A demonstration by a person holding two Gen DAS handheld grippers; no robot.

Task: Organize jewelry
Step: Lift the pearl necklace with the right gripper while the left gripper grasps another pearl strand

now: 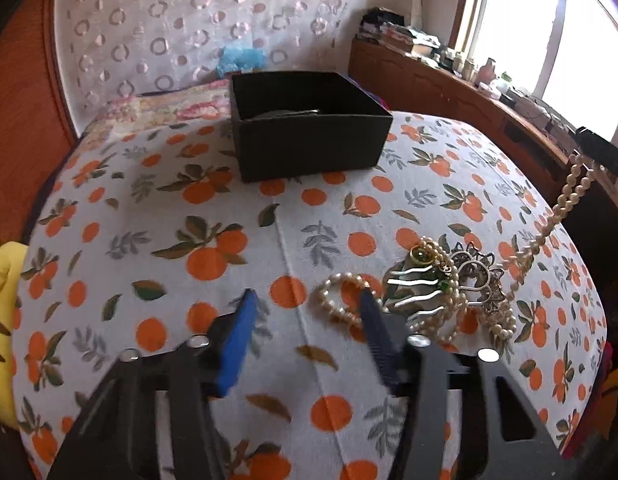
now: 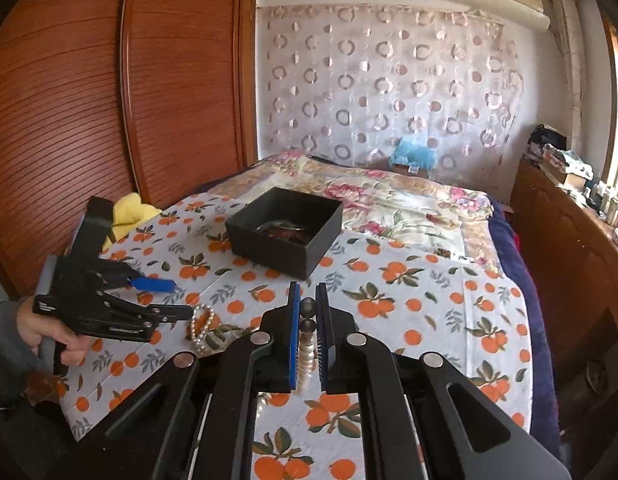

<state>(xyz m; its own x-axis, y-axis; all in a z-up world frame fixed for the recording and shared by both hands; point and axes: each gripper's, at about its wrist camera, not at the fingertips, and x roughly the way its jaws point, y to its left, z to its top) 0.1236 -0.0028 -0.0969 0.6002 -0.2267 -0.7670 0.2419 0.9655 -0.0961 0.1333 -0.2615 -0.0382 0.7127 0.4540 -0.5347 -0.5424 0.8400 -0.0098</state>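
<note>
Right gripper [image 2: 308, 296]: blue-padded jaws pinched a pearl necklace [image 2: 308, 350], its strand raised and trailing down to the jewelry pile [image 1: 449, 292]. Left gripper [image 1: 309, 304]: jaws parted, nothing pressed between them; far pad beside a pearl bracelet [image 1: 341, 300]. Orange-print cloth [image 1: 229, 240]: covered the bed and carried every item. Black box [image 1: 309, 128]: open-topped, upright at the cloth's far end, well apart from the pile, with dark items inside. Jewelry pile: pearl strands, silver hair clip [image 1: 417, 284], metal brooches, tangled together.
</note>
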